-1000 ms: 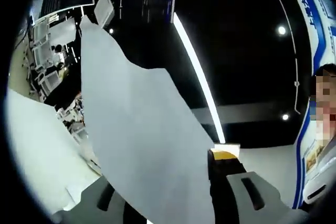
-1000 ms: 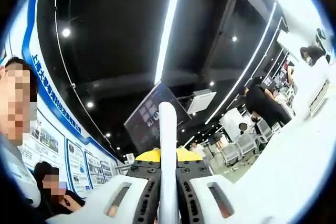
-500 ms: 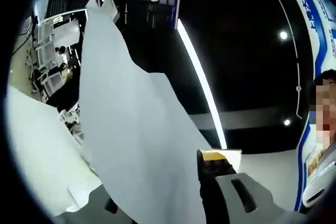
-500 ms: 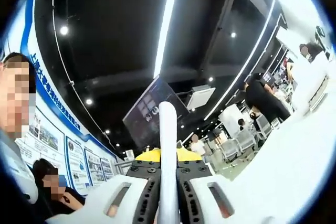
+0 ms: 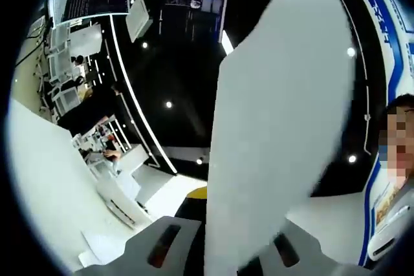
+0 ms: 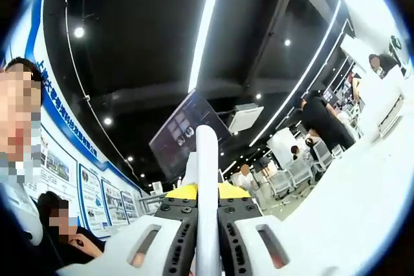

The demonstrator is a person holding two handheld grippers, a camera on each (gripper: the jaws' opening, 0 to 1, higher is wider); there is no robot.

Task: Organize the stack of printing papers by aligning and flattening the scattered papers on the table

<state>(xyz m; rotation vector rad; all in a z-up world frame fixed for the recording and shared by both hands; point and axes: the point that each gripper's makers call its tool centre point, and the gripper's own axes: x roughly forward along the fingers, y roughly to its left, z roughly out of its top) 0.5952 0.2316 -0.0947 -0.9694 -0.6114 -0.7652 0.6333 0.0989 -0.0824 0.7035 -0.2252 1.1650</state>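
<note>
The right claw [image 6: 206, 214] is closed on the edge of the paper stack [image 6: 206, 179], which rises as a thin white strip, seen edge-on, straight out from between its two jaws. The left claw [image 5: 223, 250] has a broad white sheet [image 5: 278, 127] standing up between its jaws and fanning upward and slightly to the right; the jaw tips are hidden behind the paper, so its state is judged as gripping, with low certainty. Both claws point upward toward a dark ceiling with strip lights [image 6: 206, 24]. The white counter [image 5: 45, 185] lies low and to the left of the left claw, and low and to the right of the right claw.

Step in hand, as judged: the papers are lifted clear of the counter and held at two edges, ready for squaring.

Next move calls for: keeping both grips firm, tilting the stack so one edge faces the counter, lowering it, and tapping that edge until the sheets line up. Then lay the stack flat and press it down.
</note>
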